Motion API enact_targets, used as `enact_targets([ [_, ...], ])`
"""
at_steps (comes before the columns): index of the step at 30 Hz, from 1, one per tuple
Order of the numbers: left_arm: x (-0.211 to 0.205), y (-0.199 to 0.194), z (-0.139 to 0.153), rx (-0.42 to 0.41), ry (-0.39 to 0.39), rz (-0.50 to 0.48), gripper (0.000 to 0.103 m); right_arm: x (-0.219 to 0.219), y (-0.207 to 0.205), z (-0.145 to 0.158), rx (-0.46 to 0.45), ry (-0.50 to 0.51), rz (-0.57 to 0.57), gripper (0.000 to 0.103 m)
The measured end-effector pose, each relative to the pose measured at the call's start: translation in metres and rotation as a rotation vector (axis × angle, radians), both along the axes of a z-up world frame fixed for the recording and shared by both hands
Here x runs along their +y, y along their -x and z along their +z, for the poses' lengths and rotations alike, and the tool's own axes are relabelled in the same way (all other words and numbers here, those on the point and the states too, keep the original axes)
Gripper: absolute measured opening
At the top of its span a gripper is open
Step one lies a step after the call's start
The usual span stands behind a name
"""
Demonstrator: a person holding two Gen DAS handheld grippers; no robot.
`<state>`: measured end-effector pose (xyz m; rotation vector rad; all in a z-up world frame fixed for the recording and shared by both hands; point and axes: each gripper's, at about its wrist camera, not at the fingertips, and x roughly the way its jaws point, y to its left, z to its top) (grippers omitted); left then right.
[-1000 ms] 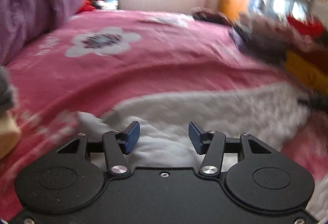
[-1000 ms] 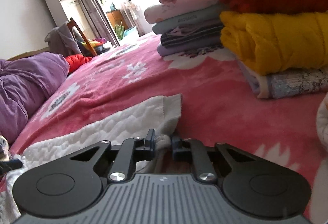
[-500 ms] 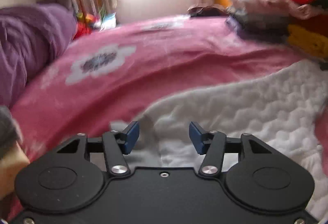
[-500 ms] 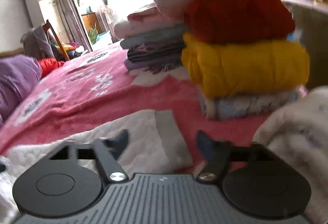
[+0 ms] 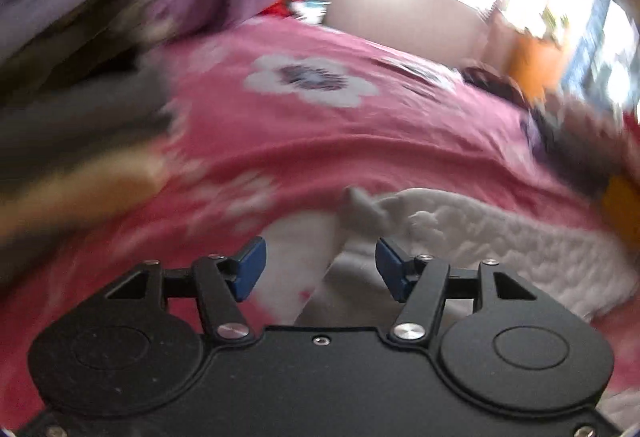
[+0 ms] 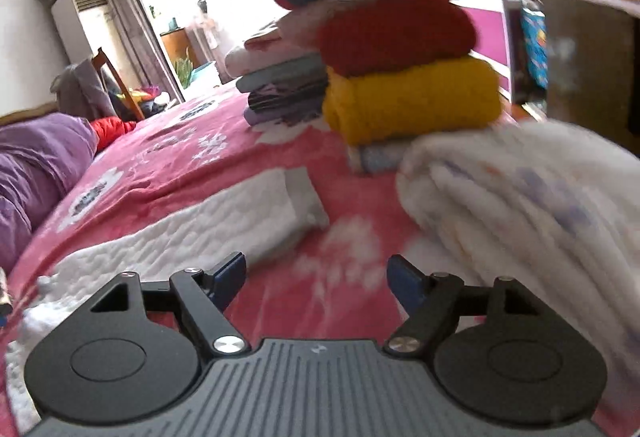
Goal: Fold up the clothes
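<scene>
Right gripper [image 6: 316, 275] agape, empty; white quilted garment [image 6: 208, 225] just left.

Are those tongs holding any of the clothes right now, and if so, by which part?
No. Both the left tongs and the right tongs are open and hold nothing; the white quilted garment lies loose on the bed.

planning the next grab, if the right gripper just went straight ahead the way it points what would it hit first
Probably the pink bedspread: the open right gripper points at a bare patch between the white garment and the white bundle. Beyond it sits the clothes stack. Depth is uncertain.
</scene>
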<state>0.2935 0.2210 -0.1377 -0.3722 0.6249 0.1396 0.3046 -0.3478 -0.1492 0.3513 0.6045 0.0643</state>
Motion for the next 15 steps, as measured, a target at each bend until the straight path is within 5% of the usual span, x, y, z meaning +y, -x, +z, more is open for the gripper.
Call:
enact_targets([
  [8,0.017,0.063,-0.027,0.057,0.322,0.058,0.062,-0.006,0.089,-0.023,0.09,-0.167,-0.036,0.077],
  [11,0.009,0.068,-0.021,0.041,0.302,0.046,0.061,0.013,0.106,-0.029,0.106,-0.167,0.006,0.077],
  [12,0.006,0.069,-0.019,0.035,0.296,0.042,0.051,0.02,0.111,-0.03,0.11,-0.16,0.026,0.073],
  [13,0.004,0.071,-0.017,0.03,0.289,0.038,0.024,0.031,0.116,-0.032,0.109,-0.122,0.04,0.064],
  [14,0.001,0.072,-0.015,0.024,0.283,0.034,0.012,0.043,0.119,-0.034,0.097,-0.05,0.055,0.059],
  [15,-0.002,0.074,-0.013,0.019,0.276,0.03,0.006,0.051,0.118,-0.034,0.083,-0.014,0.089,0.036],
])
